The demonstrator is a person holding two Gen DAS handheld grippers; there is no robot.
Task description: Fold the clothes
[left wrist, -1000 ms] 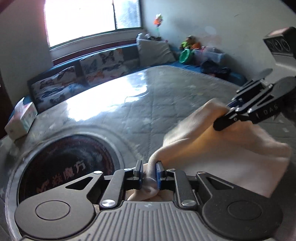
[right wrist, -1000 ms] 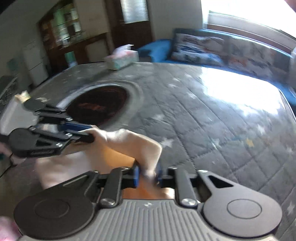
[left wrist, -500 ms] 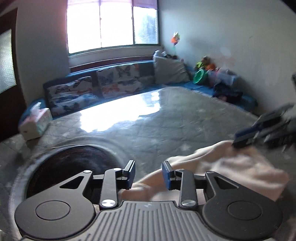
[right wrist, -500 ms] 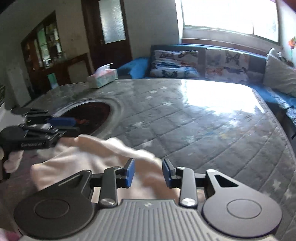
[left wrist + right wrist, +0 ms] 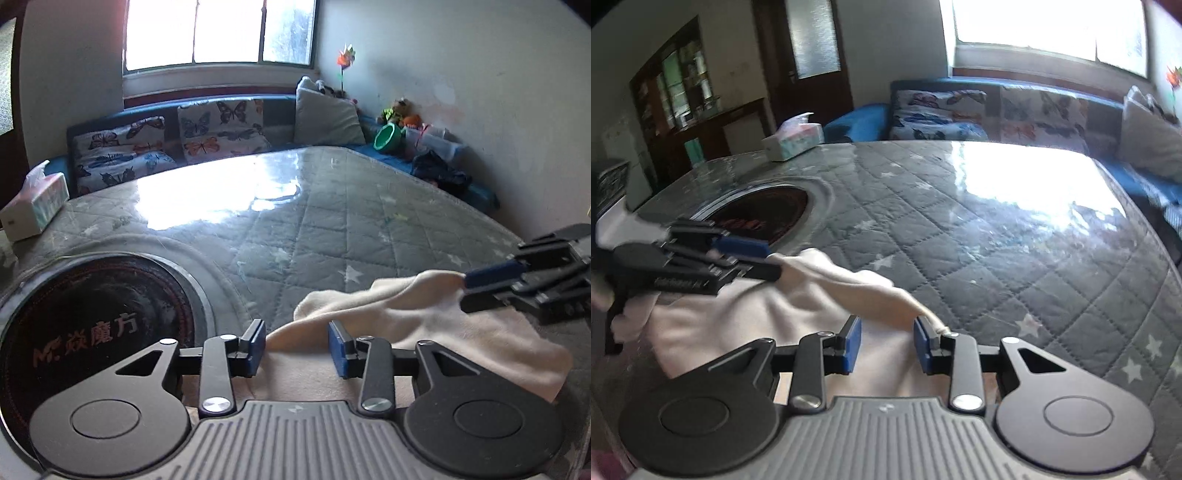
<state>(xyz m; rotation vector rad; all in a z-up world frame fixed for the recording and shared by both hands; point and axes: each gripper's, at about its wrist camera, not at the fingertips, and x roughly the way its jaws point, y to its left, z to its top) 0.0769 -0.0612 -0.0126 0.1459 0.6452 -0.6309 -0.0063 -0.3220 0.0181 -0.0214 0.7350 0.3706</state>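
Left wrist view
- left tongs (image 5: 296, 345): jaws opening, apart, cream garment (image 5: 424, 325) lying between the pads, not pinched.
- garment: lies low and right on the surface (image 5: 332, 229), its far corner raised by the right tongs (image 5: 476, 286).
- surface: grey quilted cover with pale stars under a glossy sheet, strong window glare; a dark round inset (image 5: 92, 325) with lettering at left.
- room: tissue box (image 5: 37, 206) at the left edge, butterfly cushions (image 5: 170, 144) on a blue bench, bright window (image 5: 221, 33), toys (image 5: 399, 118) in the corner.

Right wrist view
- right tongs (image 5: 886, 343): jaws partly apart, garment (image 5: 783, 314) between them; cloth touches the right pad, no squeeze visible.
- left tongs (image 5: 764, 262): at left, tips at the garment's raised edge.
- room: dark door (image 5: 812, 62), wooden cabinet (image 5: 683, 96).
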